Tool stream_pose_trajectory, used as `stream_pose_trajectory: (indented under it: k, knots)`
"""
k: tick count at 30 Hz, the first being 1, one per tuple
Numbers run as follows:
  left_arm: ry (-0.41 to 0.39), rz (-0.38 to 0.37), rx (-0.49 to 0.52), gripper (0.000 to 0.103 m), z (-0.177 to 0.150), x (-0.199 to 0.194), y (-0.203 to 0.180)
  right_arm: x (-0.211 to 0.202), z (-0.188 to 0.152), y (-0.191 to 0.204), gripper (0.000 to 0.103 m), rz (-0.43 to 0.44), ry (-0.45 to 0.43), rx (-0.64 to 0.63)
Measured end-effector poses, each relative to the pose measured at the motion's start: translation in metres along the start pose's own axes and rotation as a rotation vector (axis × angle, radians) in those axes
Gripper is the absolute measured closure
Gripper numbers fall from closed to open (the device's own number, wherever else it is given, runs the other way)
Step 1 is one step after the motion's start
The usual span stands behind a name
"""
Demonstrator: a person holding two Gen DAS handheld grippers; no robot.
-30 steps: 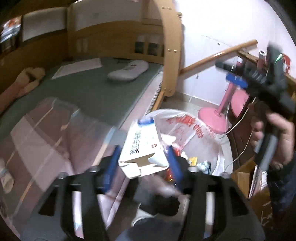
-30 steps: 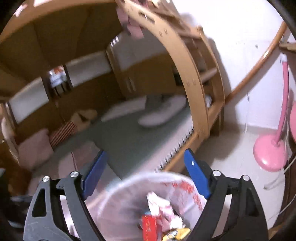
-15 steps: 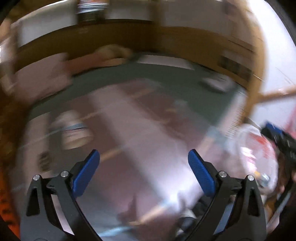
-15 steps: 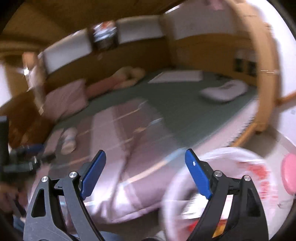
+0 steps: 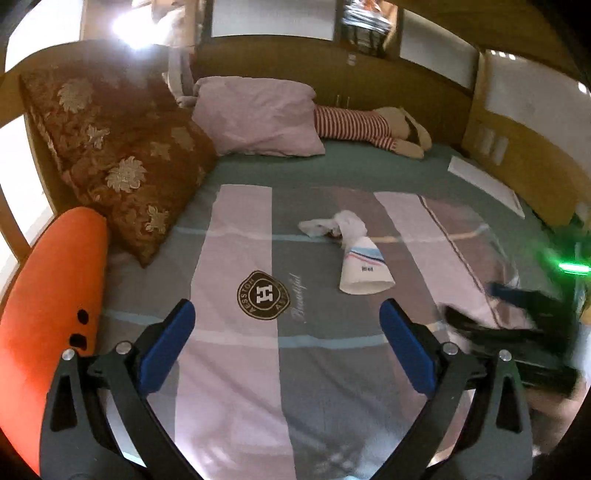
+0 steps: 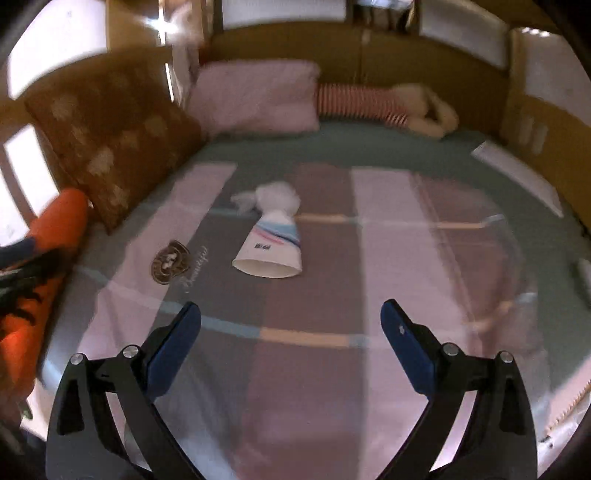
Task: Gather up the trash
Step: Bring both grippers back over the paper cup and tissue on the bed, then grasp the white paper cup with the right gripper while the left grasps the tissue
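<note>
Left wrist view: left claw [image 5: 286,334] spread and empty above bedspread [image 5: 236,369] badge [image 5: 263,294] reading "H" and "Beautiful"; paper cup [image 5: 364,271] ahead.

Dim warm room, lamp glare [image 5: 129,27] top left; right-wrist view motion-blurred, fisheye-bent edges.
</note>
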State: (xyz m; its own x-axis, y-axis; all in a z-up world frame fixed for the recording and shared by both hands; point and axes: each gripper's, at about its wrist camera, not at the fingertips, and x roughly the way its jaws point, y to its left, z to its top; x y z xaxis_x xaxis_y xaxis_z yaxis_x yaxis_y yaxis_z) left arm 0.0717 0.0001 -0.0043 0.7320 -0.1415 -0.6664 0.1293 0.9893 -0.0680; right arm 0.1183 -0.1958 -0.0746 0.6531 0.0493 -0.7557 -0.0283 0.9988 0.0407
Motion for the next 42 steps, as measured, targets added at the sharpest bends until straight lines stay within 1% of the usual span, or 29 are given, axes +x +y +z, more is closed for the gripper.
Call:
stream_pose_trajectory:
  k: [1,4,5,8,10,11,13,14,16,17,18,21,22,23,25,27,28,30,33,35,37,38,39,40,41,42]
  knots:
    - [0.007,0.0,-0.006,0.004,-0.001,0.0,-0.001,0.018,0.01,0.008,0.007,-0.004,0.014,-0.003]
    - [0.014,0.011,-0.03,0.004,0.002,0.005,0.012,0.054,0.03,0.026,0.007,-0.03,0.046,0.001]
    - [0.013,0.02,-0.037,0.004,0.003,0.007,0.016,0.072,0.04,0.032,0.007,-0.057,0.06,0.008]
    - [0.016,0.027,-0.054,0.004,0.008,0.01,0.027,0.109,0.054,0.04,0.007,-0.095,0.107,0.036]
    - [0.016,0.015,-0.067,0.004,0.01,0.012,0.032,0.142,0.058,0.044,0.007,-0.134,0.165,0.04]
    - [0.016,0.011,-0.069,0.004,0.011,0.014,0.034,0.152,0.056,0.043,0.007,-0.139,0.194,0.039]
    - [0.019,0.008,-0.062,0.004,0.013,0.017,0.034,0.175,0.049,0.04,0.007,-0.133,0.281,0.049]
    - [0.022,0.008,-0.058,0.004,0.013,0.019,0.034,0.178,0.045,0.036,0.014,-0.109,0.297,0.072]
    - [0.028,0.008,-0.055,0.004,0.012,0.024,0.033,0.165,0.039,0.03,0.022,-0.063,0.256,0.098]
    - [0.033,0.006,-0.053,0.004,0.011,0.028,0.032,0.152,0.036,0.027,0.033,-0.041,0.232,0.095]
    - [0.046,0.001,-0.047,0.004,0.01,0.034,0.028,0.135,0.033,0.023,0.04,-0.019,0.207,0.097]
    - [0.07,-0.021,-0.038,0.004,0.012,0.049,0.016,0.08,0.025,0.005,0.04,0.04,0.128,0.116]
    - [0.083,-0.038,-0.034,0.004,0.014,0.057,0.01,0.053,0.023,-0.006,0.04,0.056,0.091,0.134]
    - [0.093,-0.063,-0.024,0.004,0.017,0.066,0.002,0.038,0.022,-0.014,0.04,0.069,0.066,0.155]
    - [0.101,-0.067,0.005,0.004,0.024,0.082,-0.012,-0.008,0.014,-0.044,0.04,0.109,-0.013,0.254]
    - [0.095,-0.058,0.034,0.004,0.034,0.101,-0.027,-0.035,0.005,-0.062,0.038,0.115,-0.068,0.308]
    - [0.09,-0.052,0.051,0.004,0.039,0.113,-0.035,-0.043,0.0,-0.069,0.038,0.104,-0.088,0.318]
    - [0.106,-0.03,0.078,0.004,0.049,0.14,-0.051,-0.053,-0.005,-0.082,0.038,0.085,-0.112,0.332]
    - [0.131,-0.027,0.099,0.004,0.067,0.186,-0.075,-0.05,0.0,-0.09,0.038,0.092,-0.122,0.34]
    - [0.141,-0.019,0.14,0.004,0.077,0.214,-0.092,-0.043,0.002,-0.091,0.038,0.106,-0.115,0.348]
    - [0.179,-0.005,0.179,0.004,0.082,0.248,-0.108,-0.044,0.005,-0.089,0.038,0.127,-0.112,0.346]
    - [0.207,0.013,0.193,0.007,0.082,0.266,-0.113,-0.045,0.006,-0.088,0.038,0.132,-0.113,0.34]
    - [0.231,0.016,0.201,0.016,0.08,0.278,-0.115,-0.047,0.008,-0.085,0.038,0.137,-0.118,0.327]
    - [0.277,0.007,0.212,0.025,0.075,0.294,-0.116,-0.048,0.009,-0.081,0.038,0.137,-0.12,0.312]
    - [0.321,-0.004,0.218,0.057,0.07,0.305,-0.116,-0.047,0.01,-0.079,0.038,0.137,-0.12,0.303]
    - [0.359,-0.007,0.209,0.08,0.062,0.313,-0.111,-0.046,0.01,-0.077,0.038,0.142,-0.115,0.291]
